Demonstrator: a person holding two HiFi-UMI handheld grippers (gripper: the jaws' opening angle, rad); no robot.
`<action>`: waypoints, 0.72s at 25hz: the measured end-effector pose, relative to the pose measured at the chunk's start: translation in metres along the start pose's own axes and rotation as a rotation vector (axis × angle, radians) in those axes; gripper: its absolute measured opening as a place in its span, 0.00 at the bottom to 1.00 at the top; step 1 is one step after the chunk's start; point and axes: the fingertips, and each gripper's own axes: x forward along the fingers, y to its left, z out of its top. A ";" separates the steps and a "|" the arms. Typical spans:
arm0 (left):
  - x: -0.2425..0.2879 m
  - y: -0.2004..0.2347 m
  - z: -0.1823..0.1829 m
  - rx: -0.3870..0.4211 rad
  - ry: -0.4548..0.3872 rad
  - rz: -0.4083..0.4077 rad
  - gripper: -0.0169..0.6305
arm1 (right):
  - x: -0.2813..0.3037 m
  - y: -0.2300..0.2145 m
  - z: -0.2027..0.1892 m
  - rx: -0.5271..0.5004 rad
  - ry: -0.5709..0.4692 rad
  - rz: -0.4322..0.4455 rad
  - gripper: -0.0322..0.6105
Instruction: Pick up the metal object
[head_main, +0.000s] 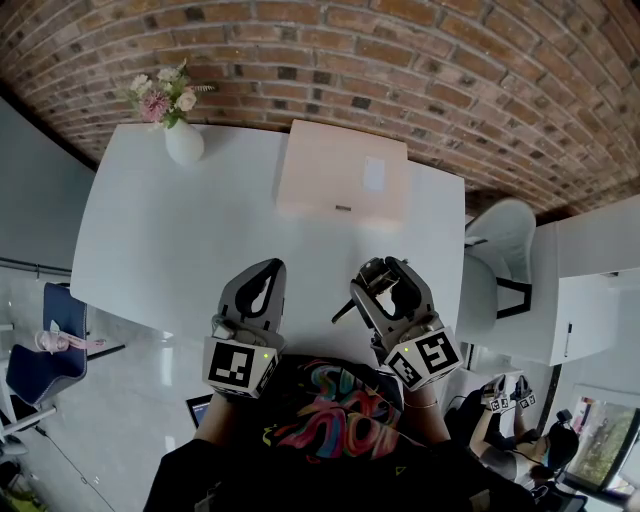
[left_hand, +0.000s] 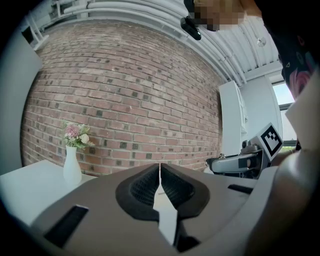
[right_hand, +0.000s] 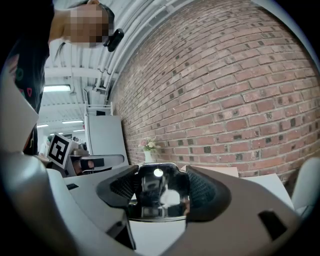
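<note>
Clamping metal obj (right_hand: 157, 200): R gripper (head_main: 386, 272); L gripper (left_hand: 160, 172) closed.

The left tool (left_hand: 160, 169) filled the lower frame, its jaws pressed together with the ribbed pads (left_hand: 142, 187) meeting along a thin seam and nothing between them. Behind ran a brick wall (left_hand: 130, 100). At left a white vase (left_hand: 71, 170) of pink and white flowers stood on the white bench (left_hand: 25, 187), near the wall. At right the right tool (left_hand: 235, 162) hung level, its marker cube (left_hand: 271, 140) tilted; its jaws could not be read here. A white cabinet (left_hand: 231, 120) stood beyond it.
</note>
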 end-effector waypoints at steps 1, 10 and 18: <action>0.000 0.000 -0.001 0.003 -0.001 0.000 0.07 | 0.000 0.000 0.000 -0.002 0.001 -0.001 0.54; -0.002 0.000 -0.002 -0.011 0.001 0.012 0.07 | -0.001 0.000 0.004 -0.007 -0.016 0.001 0.54; -0.004 0.001 0.001 -0.008 -0.006 0.020 0.07 | -0.002 0.000 0.005 -0.014 -0.012 -0.001 0.54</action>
